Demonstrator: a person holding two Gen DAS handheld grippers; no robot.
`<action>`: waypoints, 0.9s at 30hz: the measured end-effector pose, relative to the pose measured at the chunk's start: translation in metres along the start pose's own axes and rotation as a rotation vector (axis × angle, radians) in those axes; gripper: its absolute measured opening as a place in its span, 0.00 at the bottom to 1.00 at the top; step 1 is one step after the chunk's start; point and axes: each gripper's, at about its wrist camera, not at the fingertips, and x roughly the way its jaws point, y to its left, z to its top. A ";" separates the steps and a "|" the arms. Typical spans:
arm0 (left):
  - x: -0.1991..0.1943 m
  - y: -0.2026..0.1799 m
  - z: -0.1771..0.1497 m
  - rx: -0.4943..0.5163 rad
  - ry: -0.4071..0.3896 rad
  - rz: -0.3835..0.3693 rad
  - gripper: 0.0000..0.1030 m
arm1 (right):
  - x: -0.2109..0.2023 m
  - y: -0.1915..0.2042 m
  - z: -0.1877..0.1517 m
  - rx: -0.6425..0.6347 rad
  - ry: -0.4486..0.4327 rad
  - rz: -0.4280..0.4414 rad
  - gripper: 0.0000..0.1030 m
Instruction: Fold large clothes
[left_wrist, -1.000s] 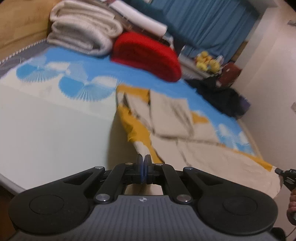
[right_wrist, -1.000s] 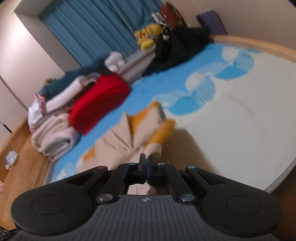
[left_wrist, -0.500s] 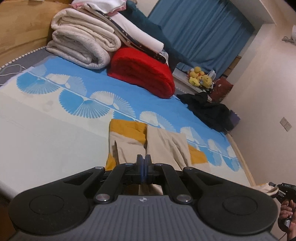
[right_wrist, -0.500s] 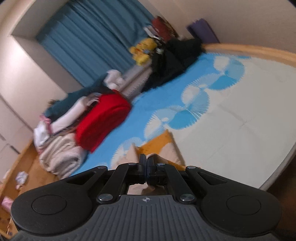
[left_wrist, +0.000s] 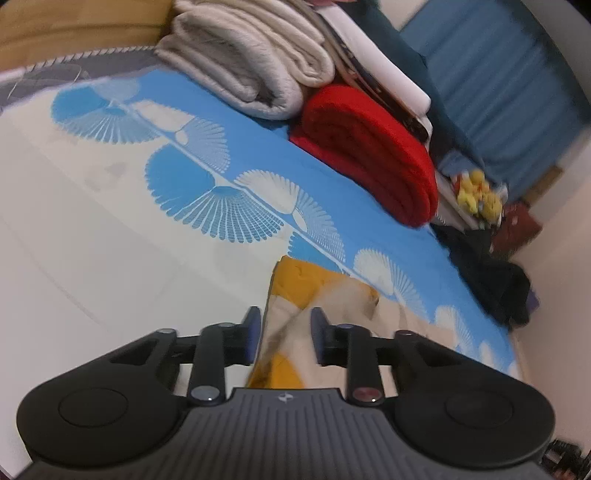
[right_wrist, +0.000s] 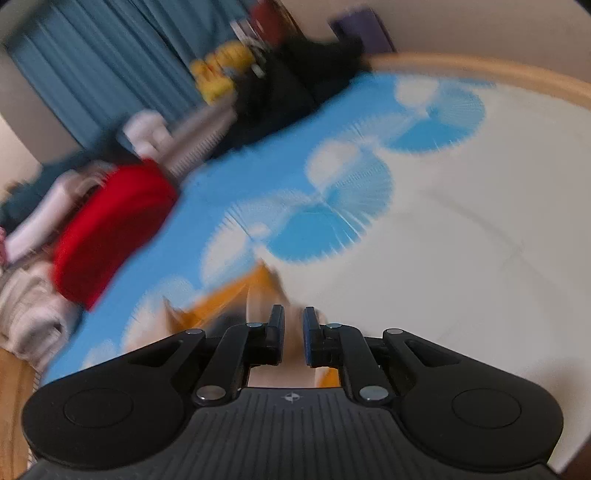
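A beige and mustard-yellow garment (left_wrist: 325, 295) lies folded on the bed, on the blue and white fan-patterned sheet (left_wrist: 207, 192). My left gripper (left_wrist: 284, 325) is open, its jaws apart just above the garment's near left edge, with the cloth loose between them. In the blurred right wrist view the same garment (right_wrist: 236, 299) shows as an orange and beige patch. My right gripper (right_wrist: 293, 325) is open with a narrow gap, just above the garment's near edge, gripping nothing.
A red rolled blanket (left_wrist: 369, 162) and a stack of cream blankets (left_wrist: 251, 62) lie at the head of the bed. Dark clothes (left_wrist: 487, 273) sit at the far side by yellow plush toys (left_wrist: 476, 192). A wooden bed rim (right_wrist: 480, 70) curves on the right.
Both grippers were shut on the garment's edge and are now open. The garment has been laid down folded on the bed. Both cameras have dropped closer to the sheet.
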 end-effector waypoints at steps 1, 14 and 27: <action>0.004 -0.008 -0.003 0.067 0.016 0.022 0.32 | 0.003 0.000 -0.001 -0.023 -0.003 0.005 0.15; 0.029 -0.059 -0.049 0.388 0.018 0.109 0.38 | 0.038 -0.010 -0.030 -0.186 0.129 -0.100 0.39; 0.054 -0.065 -0.053 0.367 0.047 0.123 0.38 | 0.083 -0.011 -0.041 -0.205 0.226 -0.136 0.45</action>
